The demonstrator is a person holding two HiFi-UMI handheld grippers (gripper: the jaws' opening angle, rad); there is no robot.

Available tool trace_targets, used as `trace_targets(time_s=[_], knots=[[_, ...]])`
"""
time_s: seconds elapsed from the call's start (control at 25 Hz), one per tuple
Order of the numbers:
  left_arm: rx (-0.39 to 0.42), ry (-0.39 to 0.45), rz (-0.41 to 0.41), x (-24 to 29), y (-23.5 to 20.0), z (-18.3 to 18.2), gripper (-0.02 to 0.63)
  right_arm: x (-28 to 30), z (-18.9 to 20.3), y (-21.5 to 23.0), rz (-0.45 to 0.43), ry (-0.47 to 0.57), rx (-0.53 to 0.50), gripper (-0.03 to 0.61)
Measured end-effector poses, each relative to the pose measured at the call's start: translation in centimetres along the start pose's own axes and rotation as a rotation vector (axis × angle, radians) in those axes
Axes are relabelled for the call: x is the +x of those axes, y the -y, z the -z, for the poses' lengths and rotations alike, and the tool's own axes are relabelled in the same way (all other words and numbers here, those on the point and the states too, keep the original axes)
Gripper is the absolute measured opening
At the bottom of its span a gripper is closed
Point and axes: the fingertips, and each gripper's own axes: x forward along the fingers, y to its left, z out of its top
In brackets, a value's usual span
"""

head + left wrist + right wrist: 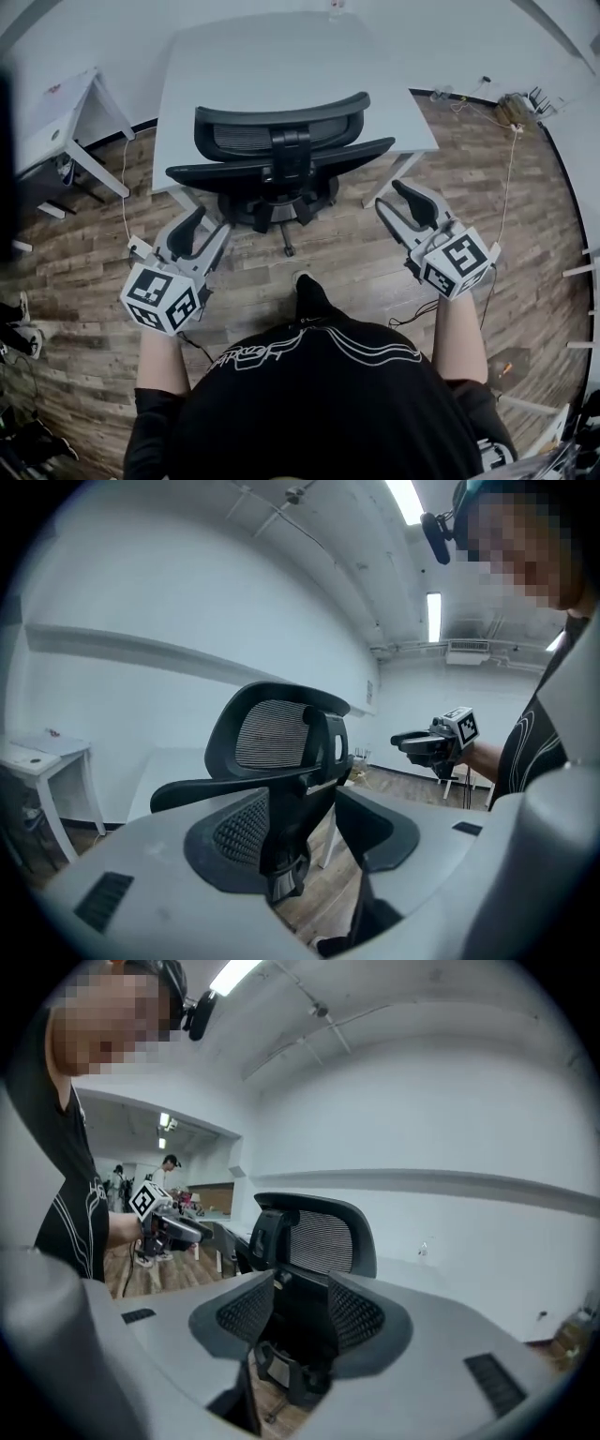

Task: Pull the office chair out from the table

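Note:
The black mesh office chair (281, 159) stands with its seat tucked under the white table (281, 66), its backrest facing me. My left gripper (208, 225) is open, a short way off the chair's left armrest and touching nothing. My right gripper (392, 197) is open too, just clear of the right armrest. In the left gripper view the chair back (281, 733) shows beyond the parted jaws of the left gripper (300, 827), with nothing between them. In the right gripper view the chair (319, 1237) likewise lies past the empty right gripper (300, 1312).
A small white side table (56, 117) stands at the left. Cables and a power strip (516, 108) lie on the wooden floor at the right. My foot (305, 291) is on the floor behind the chair base. Distant people (169, 1171) show in the right gripper view.

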Motion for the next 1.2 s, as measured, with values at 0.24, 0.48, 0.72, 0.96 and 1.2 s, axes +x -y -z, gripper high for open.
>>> trace_targets(time_s=[0.24,0.48,0.72,0.96,1.2], knots=[[0.138,-0.061,-0.065,1.9,-3.6,-1.4,0.272,3.4,1.6,4.8,-0.004,-0.141,-0.156,0.27],[0.373,-0.179,-0.135,4.5,-7.8,-0.5,0.29,6.8,4.1,8.6,-0.012,-0.28,-0.336,0.282],[0.542,-0.349,-0.104,5.9,-9.5,1.0,0.29,9.1,6.2,10.3,-0.04,-0.386,-0.536,0.282],[0.74,-0.533,-0.119,6.4,-11.0,3.2,0.29,10.3,8.0,10.8,-0.09,-0.494,-0.732,0.281],[0.831,-0.601,-0.085,6.6,-11.4,3.8,0.29,10.5,8.9,10.5,-0.148,-0.559,-0.797,0.281]])
